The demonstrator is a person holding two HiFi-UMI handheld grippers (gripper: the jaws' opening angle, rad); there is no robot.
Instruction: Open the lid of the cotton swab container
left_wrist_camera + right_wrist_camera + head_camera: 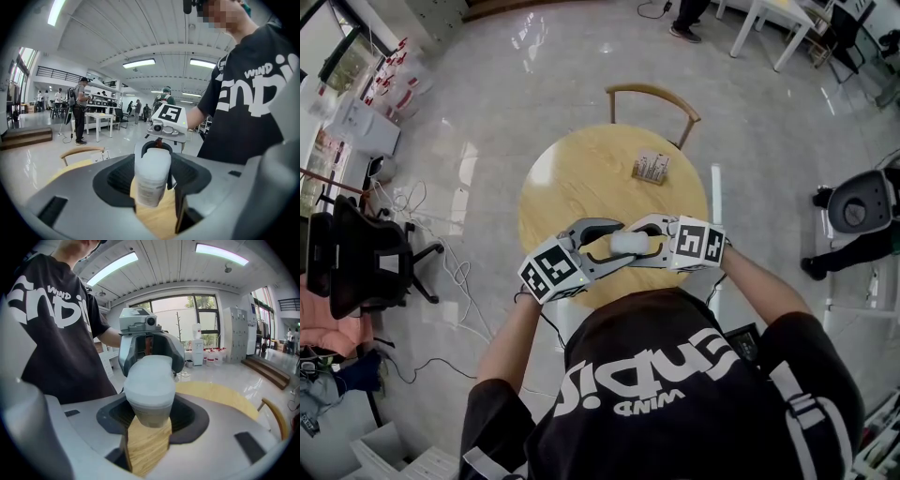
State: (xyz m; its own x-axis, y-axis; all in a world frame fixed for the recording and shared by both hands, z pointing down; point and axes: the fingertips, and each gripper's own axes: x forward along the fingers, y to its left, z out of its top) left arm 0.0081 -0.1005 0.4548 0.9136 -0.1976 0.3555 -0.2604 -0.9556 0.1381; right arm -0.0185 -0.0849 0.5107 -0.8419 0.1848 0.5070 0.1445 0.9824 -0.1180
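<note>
The cotton swab container (628, 244) is a small upright tub with a frosted white lid (150, 378) and a labelled body (151, 185). It hangs just above the near part of the round wooden table (581, 178). My left gripper (598, 246) comes in from the left and is shut on its body (152, 176). My right gripper (654, 240) faces it from the right, with its jaws closed on the container just under the lid's rim (150, 411). The lid sits closed on the tub. Each gripper shows in the other's view, behind the container.
A small box of cards (651, 168) stands on the far right of the table. A wooden chair (654, 98) is pushed in behind the table. A black office chair (356, 258) and loose cables (455, 272) lie on the floor at left. People stand in the background.
</note>
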